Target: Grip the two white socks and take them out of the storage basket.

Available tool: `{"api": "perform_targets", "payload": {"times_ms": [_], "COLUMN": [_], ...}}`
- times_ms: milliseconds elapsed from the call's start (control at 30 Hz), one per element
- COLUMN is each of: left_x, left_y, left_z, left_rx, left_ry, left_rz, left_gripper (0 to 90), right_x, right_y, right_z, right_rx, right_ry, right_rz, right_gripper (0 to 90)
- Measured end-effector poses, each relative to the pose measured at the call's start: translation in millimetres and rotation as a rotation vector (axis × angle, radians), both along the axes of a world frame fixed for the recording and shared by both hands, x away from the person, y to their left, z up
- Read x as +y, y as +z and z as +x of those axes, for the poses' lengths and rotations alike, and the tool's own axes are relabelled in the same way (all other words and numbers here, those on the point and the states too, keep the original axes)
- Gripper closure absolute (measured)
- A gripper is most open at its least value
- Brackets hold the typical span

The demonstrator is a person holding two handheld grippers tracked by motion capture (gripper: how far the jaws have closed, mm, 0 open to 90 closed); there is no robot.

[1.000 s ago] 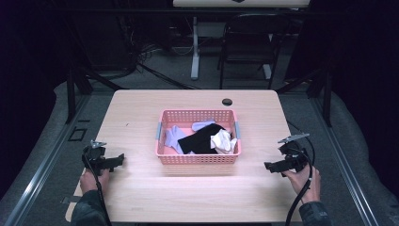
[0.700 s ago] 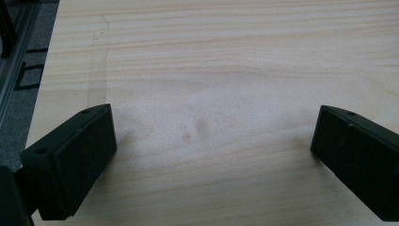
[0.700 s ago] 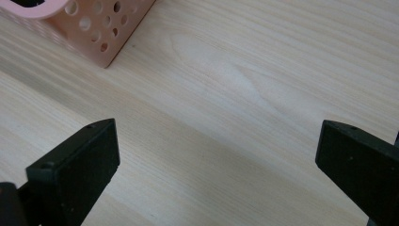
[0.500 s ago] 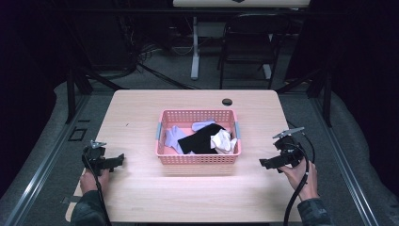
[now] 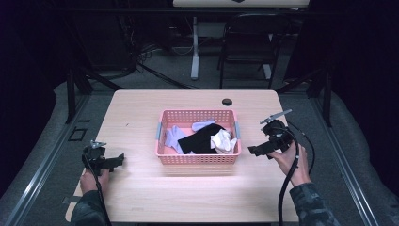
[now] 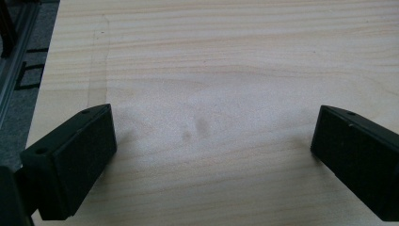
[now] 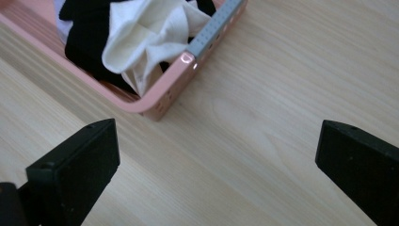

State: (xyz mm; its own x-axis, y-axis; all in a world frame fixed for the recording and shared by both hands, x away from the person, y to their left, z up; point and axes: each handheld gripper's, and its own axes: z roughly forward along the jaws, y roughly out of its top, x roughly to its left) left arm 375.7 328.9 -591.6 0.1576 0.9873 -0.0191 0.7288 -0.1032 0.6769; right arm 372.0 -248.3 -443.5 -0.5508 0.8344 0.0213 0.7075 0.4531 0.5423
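The table [image 5: 141, 197] is pale matt wood with fine grain, the pink basket [image 5: 197, 159] on it is perforated, slightly glossy plastic, holding soft white cloth [image 7: 150, 37] and black cloth [image 5: 200, 140], and the gripper jaws are matt black.

Basket [image 5: 197, 157] mid-table [image 5: 141, 193], holding perhaps 3 cloths [image 5: 221, 140]; grippers flank it.

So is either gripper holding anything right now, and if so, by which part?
Nothing is held. The left gripper and the right gripper are both open over bare table, beside the pink basket.
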Motion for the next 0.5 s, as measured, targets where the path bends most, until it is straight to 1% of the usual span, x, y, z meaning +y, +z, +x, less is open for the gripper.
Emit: {"api": "perform_targets", "payload": {"times_ms": [33, 67, 100, 133, 167, 200, 233, 267, 300, 367, 400, 467, 500], "left_x": [0.0, 0.0, 0.0, 0.0, 0.0, 0.0, 0.0, 0.0, 0.1, 0.1, 0.1, 0.1, 0.1], "left_y": [0.0, 0.0, 0.0, 0.0, 0.0, 0.0, 0.0, 0.0, 0.0, 0.1, 0.0, 0.0, 0.0], "left_z": [0.0, 0.0, 0.0, 0.0, 0.0, 0.0, 0.0, 0.0, 0.0, 0.1, 0.1, 0.2, 0.1], "left_rx": [0.000, 0.000, 0.000, 0.000, 0.000, 0.000, 0.000, 0.000, 0.000, 0.001, 0.000, 0.000, 0.001], "left_ry": [0.000, 0.000, 0.000, 0.000, 0.000, 0.000, 0.000, 0.000, 0.000, 0.000, 0.000, 0.000, 0.000], "left_rz": [0.000, 0.000, 0.000, 0.000, 0.000, 0.000, 0.000, 0.000, 0.000, 0.000, 0.000, 0.000, 0.000], "left_gripper": [0.5, 0.5, 0.5, 0.5, 0.5, 0.5, 0.5, 0.5, 0.5, 0.5, 0.5, 0.5, 0.5], "right_x": [0.0, 3.1, 6.7, 10.3, 15.3, 15.3, 17.5, 24.0, 24.0, 31.2, 34.2, 45.8, 45.8], "right_y": [0.0, 2.4, 4.2, 6.6, 9.9, 9.9, 12.1, 13.9, 13.9, 15.1, 16.2, 16.8, 16.8], "right_z": [0.0, 2.1, 4.2, 7.4, 11.9, 11.9, 14.7, 19.6, 19.6, 23.8, 25.7, 30.2, 30.2], "right_rx": [0.000, 0.004, 0.006, 0.002, 0.002, 0.002, 0.009, 0.012, 0.012, 0.014, 0.022, 0.027, 0.027], "right_ry": [0.000, 0.008, 0.013, 0.019, 0.021, 0.021, 0.031, 0.042, 0.042, 0.048, 0.057, 0.074, 0.074], "right_rz": [0.000, -0.010, -0.006, -0.011, -0.004, -0.004, -0.012, -0.012, -0.012, -0.007, -0.013, -0.017, -0.017], "right_gripper": [0.0, 0.0, 0.0, 0.0, 0.0, 0.0, 0.0, 0.0, 0.0, 0.0, 0.0, 0.0, 0.0]}}
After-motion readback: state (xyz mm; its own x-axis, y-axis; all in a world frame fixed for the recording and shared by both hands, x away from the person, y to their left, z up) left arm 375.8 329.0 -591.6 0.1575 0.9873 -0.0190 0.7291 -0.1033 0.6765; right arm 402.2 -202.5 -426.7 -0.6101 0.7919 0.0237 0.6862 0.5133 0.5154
